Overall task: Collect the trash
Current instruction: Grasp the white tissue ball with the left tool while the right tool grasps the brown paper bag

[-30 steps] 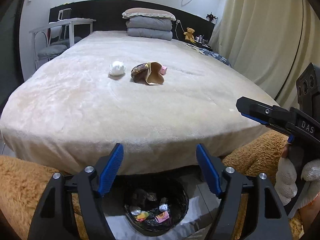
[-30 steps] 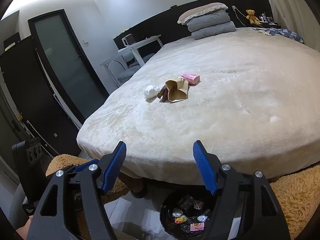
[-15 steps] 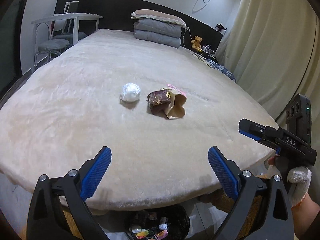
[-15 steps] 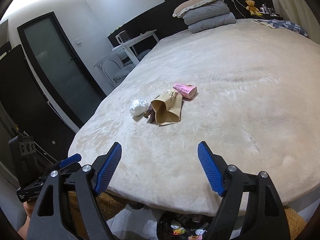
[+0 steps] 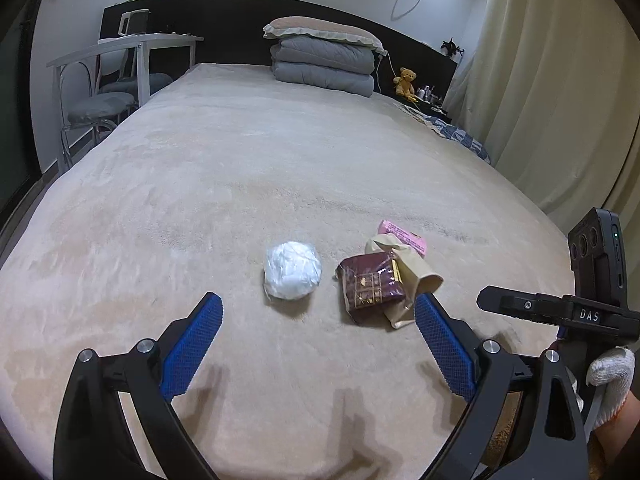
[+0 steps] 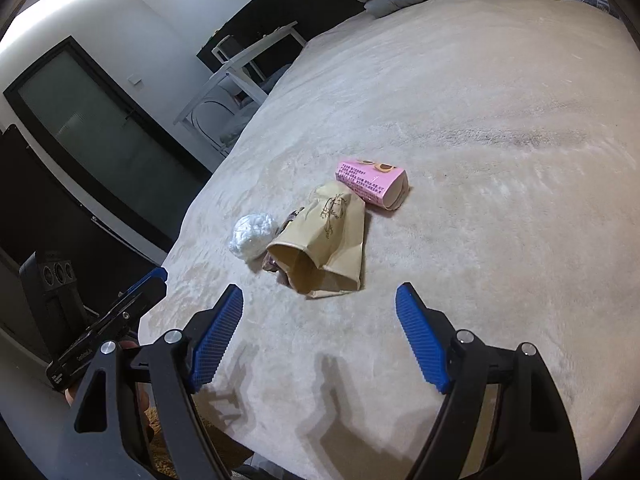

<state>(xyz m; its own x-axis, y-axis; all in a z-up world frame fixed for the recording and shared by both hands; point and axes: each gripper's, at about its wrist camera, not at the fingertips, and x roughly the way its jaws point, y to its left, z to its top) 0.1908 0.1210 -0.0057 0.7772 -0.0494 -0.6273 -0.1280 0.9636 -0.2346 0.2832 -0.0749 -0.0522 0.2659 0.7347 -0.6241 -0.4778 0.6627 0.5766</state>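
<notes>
A big bed (image 5: pixel 248 152) with a soft cream blanket fills the middle of both views. At its far end, folded grey quilts (image 5: pixel 322 68) sit under a pillow (image 5: pixel 320 32), against a black headboard (image 5: pixel 224 24). A small teddy bear (image 5: pixel 406 82) sits at the upper right. Pale curtains (image 5: pixel 552 92) hang on the right. A white desk (image 5: pixel 120 50) and a chair (image 5: pixel 100 106) stand at the upper left. The walls are white. A dark glass door (image 6: pixel 100 124) shows on the left of the right view.
</notes>
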